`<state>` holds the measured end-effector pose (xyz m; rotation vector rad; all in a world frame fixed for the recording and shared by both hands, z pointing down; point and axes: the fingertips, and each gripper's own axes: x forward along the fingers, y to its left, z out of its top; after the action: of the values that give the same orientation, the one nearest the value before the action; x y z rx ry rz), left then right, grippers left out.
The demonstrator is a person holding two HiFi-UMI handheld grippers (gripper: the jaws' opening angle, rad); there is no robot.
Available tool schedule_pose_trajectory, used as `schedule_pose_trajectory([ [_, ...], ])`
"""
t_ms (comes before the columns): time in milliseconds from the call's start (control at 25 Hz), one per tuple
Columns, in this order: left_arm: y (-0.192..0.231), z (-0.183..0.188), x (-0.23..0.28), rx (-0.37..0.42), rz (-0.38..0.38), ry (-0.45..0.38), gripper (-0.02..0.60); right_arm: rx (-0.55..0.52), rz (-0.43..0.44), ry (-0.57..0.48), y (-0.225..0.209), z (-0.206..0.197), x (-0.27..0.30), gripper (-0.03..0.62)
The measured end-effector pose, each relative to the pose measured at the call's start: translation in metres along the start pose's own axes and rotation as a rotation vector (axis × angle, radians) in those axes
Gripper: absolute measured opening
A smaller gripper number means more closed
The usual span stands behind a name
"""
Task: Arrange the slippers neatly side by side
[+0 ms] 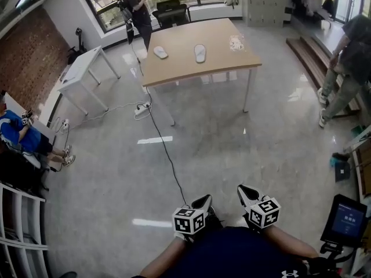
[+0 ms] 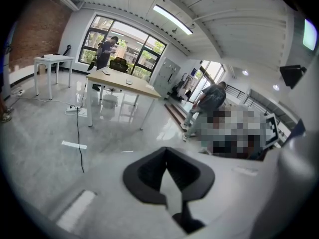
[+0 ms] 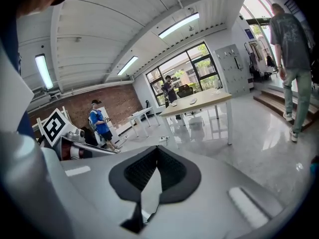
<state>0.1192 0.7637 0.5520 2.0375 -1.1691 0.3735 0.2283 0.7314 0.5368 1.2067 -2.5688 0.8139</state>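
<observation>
Two pale slippers lie apart on a wooden table (image 1: 220, 54) far across the room: one slipper (image 1: 160, 52) at its left, turned at an angle, the other slipper (image 1: 200, 52) near the middle. Both grippers are held close to my body, well short of the table. My left gripper (image 1: 204, 201) is shut with nothing in it, and its jaws (image 2: 167, 164) meet at the tips. My right gripper (image 1: 246, 192) is likewise shut and empty, its jaws (image 3: 157, 159) closed together. The table shows small in both gripper views.
A black cable (image 1: 162, 138) runs along the glossy floor from a power strip (image 1: 142, 110) toward me. A white side table (image 1: 81, 68) stands at left. People stand behind the wooden table (image 1: 136, 7), at right (image 1: 345, 62) and sit at left (image 1: 23, 135). A screen (image 1: 346, 220) is at my right.
</observation>
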Motion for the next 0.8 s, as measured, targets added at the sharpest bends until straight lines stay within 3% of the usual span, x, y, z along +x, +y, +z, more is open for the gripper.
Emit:
schedule_pose_trajectory([
  [240,0.044,0.022,0.001,-0.027,-0.021,-0.011,0.003,-0.015,-0.028,0.024,0.010,0.012,0.044,0.011],
  [480,0.084,0.040,-0.005,0.071,0.010,-0.020,0.003,-0.061,-0.017,0.059,0.030,0.020,0.084,0.011],
  [800,0.110,0.057,-0.004,0.017,0.011,-0.054,0.003,-0.084,-0.003,0.091,0.036,0.028,0.115,0.011],
])
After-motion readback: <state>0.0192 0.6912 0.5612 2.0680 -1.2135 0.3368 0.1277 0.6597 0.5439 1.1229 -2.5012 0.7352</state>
